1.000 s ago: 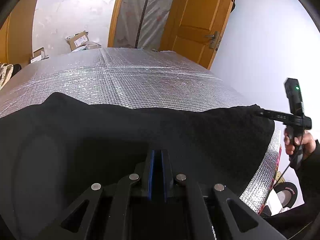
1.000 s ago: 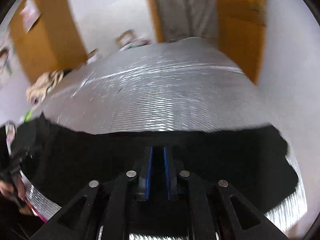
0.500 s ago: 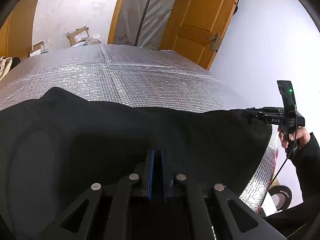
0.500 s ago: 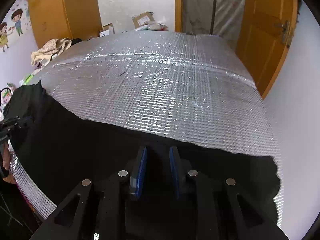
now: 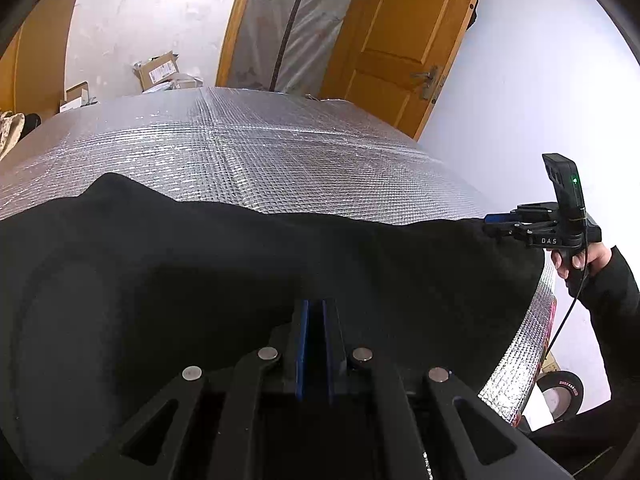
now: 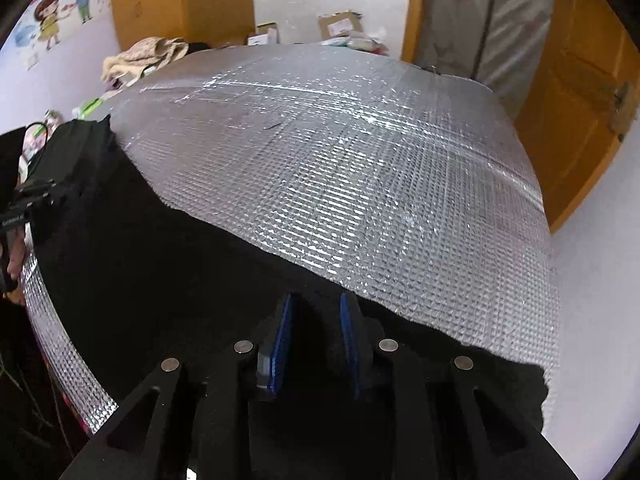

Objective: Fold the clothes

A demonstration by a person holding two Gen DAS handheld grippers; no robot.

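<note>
1. Black garment lies spread along the near edge of the foil-covered table. It fills the lower half of both wrist views, with the bare foil surface above it.
2. Left gripper: jaws almost together, blue pads nearly touching at bottom centre of its own view. Cloth runs into the slit, but black on black I cannot say for sure that a hem is pinched. Judged to be clamped on the garment.
3. Right gripper: jaws opening, pads clearly apart at lower centre of its view. Cloth sits in the gap but the pads are not pressing on it, so that side looks released.
4. In the left wrist view the right gripper shows at mid right, held by a hand, tips at the garment's far corner.
5. To do this step well: finish opening the right side fully before pulling back, so no fabric drags along. Then match it on the left so the edge lies straight.
6. Check that the top edge is flat. There is a hump at the upper left of the cloth in the left view — smooth it before the next fold.
7. Risk: the foil is slick, so any sideways tug may slide the whole garment.
</note>
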